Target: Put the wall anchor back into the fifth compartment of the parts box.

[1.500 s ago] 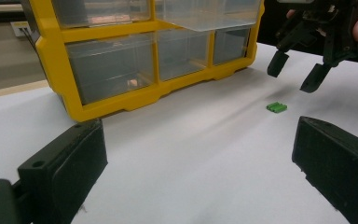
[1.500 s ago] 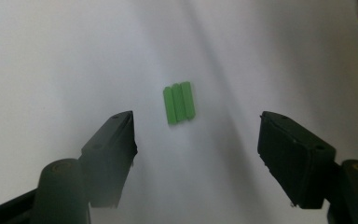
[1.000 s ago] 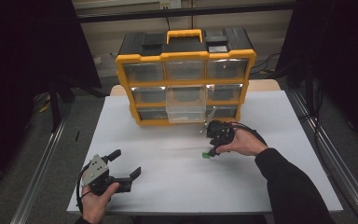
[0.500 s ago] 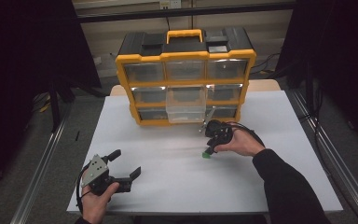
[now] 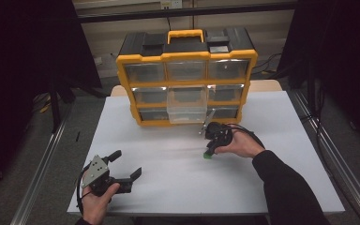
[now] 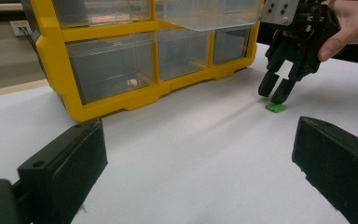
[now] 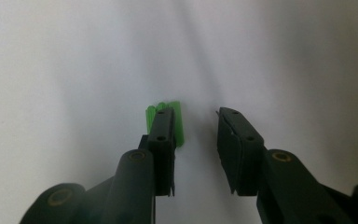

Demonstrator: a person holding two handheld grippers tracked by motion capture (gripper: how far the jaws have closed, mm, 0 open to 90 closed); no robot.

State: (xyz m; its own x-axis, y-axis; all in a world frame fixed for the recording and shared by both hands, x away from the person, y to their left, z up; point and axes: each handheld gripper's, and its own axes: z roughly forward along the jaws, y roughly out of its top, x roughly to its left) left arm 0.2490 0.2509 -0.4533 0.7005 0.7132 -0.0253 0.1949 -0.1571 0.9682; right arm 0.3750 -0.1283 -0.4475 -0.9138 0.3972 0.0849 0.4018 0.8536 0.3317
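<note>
A small green plastic piece (image 5: 207, 157) lies on the white table (image 5: 272, 187) in front of the organizer. My right gripper (image 5: 210, 149) points down at it, open. In the right gripper view the green piece (image 7: 180, 122) sits against the inner side of one jaw, partly hidden by it, and the gap of the right gripper (image 7: 195, 122) is only partly over it. The left gripper view shows that right gripper (image 6: 274, 89) just above the green piece (image 6: 276, 107). My left gripper (image 5: 125, 165) rests near the table's front left, jaws wide open and holding nothing.
A yellow and black drawer organizer (image 5: 186, 61) stands at the back of the table. Its clear middle drawer (image 5: 186, 107) is pulled out. The organizer (image 6: 121, 74) looms close in the left gripper view. Dark floor and metal rails flank the table.
My right gripper has sunk a little toward the green piece and shifted slightly left. The left gripper and the green piece have stayed put.
</note>
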